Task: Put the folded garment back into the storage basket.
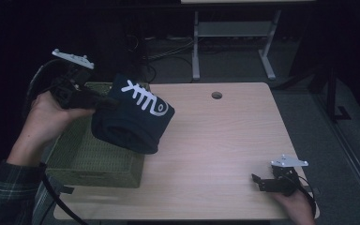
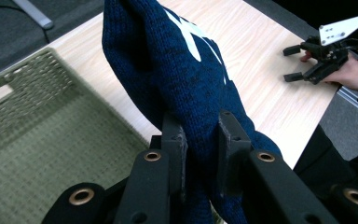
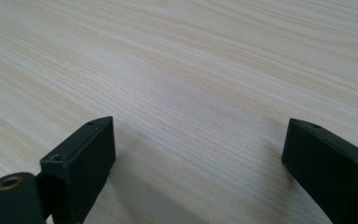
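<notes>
Black left gripper (image 2: 200,140) clamps chunky navy knit hat (image 2: 186,79) with white stitching, lifted over woven green basket (image 1: 93,159). Right gripper (image 1: 261,180), jaws wide apart, rests on pale woodgrain table (image 1: 215,140), well right of basket.

The left gripper (image 1: 104,101) was matte black, with brass-ringed pivot holes, a grey three-cornered plate on top and a black cable trailing off. The right gripper (image 1: 258,180) matched it, its fingers (image 3: 81,161) blocky and square-ended. A dark plaid sleeve (image 1: 4,199) covered the left forearm.
</notes>
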Tool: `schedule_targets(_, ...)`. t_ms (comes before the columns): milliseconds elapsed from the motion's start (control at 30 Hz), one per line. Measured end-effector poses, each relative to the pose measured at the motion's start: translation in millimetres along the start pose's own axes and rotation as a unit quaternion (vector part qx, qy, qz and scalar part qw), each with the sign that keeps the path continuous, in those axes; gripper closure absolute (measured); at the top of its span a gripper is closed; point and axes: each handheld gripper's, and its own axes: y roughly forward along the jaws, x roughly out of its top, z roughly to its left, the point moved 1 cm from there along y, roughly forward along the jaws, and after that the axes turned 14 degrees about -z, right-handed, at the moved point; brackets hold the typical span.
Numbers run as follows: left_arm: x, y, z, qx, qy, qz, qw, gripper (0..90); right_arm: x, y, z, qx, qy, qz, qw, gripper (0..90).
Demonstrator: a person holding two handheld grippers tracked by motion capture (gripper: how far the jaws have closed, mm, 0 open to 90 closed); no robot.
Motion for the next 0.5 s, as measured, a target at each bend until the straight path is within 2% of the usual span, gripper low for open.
schedule_targets(267, -11.1, -17.3, 15.5, 0.019, -0.019, -0.011, 0.9996, 76.1, 0.2, 0.3, -0.2, -0.001, 0.001, 0.000, 1.0000, 9.2)
schedule_targets(500, -26.8, -31.8, 33.3, 0.039, -0.040, -0.014, 0.9983, 76.1, 0.4, 0.5, 0.0, -0.003, 0.003, 0.001, 1.0000, 9.3)
